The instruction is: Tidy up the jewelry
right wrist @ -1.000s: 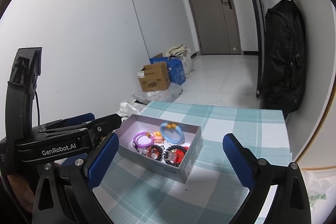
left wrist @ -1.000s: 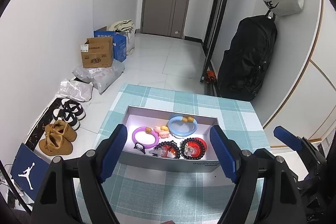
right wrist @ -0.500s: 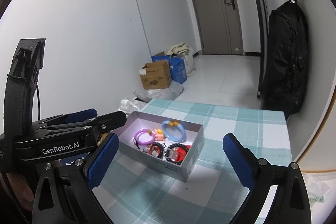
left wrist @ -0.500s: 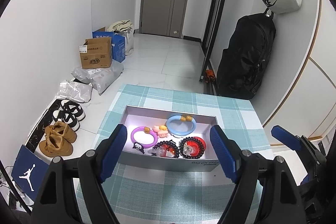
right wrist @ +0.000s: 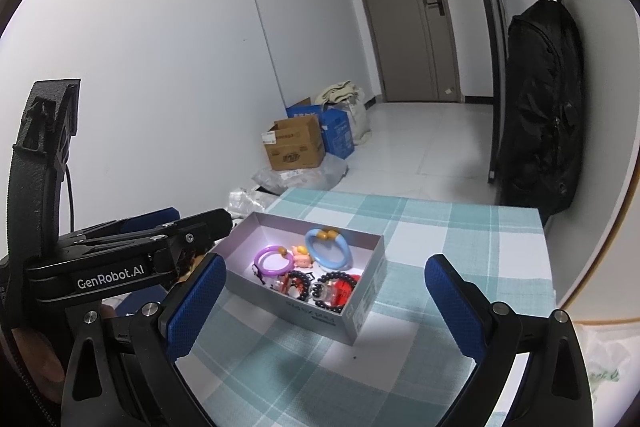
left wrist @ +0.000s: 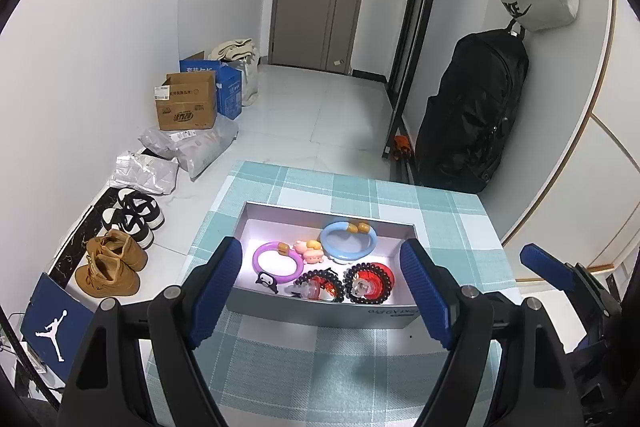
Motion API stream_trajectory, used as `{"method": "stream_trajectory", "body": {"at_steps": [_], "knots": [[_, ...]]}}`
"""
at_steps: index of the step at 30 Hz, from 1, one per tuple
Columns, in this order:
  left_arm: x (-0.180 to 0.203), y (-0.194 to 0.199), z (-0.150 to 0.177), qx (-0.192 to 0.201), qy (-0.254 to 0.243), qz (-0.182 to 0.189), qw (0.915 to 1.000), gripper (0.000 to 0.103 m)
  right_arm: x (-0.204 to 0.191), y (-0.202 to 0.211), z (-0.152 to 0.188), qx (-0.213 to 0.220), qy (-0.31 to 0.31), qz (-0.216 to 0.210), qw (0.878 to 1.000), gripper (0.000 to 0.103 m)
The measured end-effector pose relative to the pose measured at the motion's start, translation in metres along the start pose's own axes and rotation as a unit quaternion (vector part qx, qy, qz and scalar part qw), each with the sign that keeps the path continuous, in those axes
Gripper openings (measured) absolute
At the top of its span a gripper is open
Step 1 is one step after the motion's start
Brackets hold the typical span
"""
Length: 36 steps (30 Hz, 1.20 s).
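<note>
Item 1, grippers: you are holding the left gripper (left wrist: pixel 322 285) above the near part of the worktop (left wrist: pixel 360 367), its blue pads standing wide apart with nothing between them. You are holding the right gripper (right wrist: pixel 324 303) likewise, jaws spread and gripping nothing, to the right of the left one.

Item 2, container: a grey open box (left wrist: pixel 320 313) is sitting on the worktop's teal-and-white checked cloth, just beyond both grippers.

Item 3, jewelry, all lying inside the box:
- a purple bangle (left wrist: pixel 276 261) at the left, with a small black-and-white charm (left wrist: pixel 267 281) at its near edge;
- a light blue bangle (left wrist: pixel 348 242) toward the far wall, carrying amber beads;
- a small pink figure (left wrist: pixel 309 251) lying between the two bangles;
- two dark beaded bracelets, one (left wrist: pixel 320 285) at the near middle and one (left wrist: pixel 370 283) at the near right, over red pieces.

Item 4, surroundings: cardboard boxes (left wrist: pixel 186 107) and shoes (left wrist: pixel 112 263) are resting on the floor left of the worktop; a black backpack (left wrist: pixel 472 115) is hanging at the right wall.
</note>
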<state>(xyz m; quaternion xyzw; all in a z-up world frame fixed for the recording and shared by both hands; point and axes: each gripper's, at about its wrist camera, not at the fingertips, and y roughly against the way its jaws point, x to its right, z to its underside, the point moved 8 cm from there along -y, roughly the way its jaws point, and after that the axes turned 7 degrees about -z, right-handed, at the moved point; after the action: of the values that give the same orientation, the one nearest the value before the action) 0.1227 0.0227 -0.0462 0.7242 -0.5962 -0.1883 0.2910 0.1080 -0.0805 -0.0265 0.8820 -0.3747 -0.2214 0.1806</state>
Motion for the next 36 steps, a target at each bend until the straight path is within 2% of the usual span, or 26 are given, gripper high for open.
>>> {"method": "stream_trajectory", "body": {"at_steps": [36], "knots": [[0.0011,0.0000,0.0006,-0.006,-0.002,0.010,0.9999,0.078,0.0044,-0.0002,-0.0002,-0.001,-0.002,0.006,1.000,0.101]]}}
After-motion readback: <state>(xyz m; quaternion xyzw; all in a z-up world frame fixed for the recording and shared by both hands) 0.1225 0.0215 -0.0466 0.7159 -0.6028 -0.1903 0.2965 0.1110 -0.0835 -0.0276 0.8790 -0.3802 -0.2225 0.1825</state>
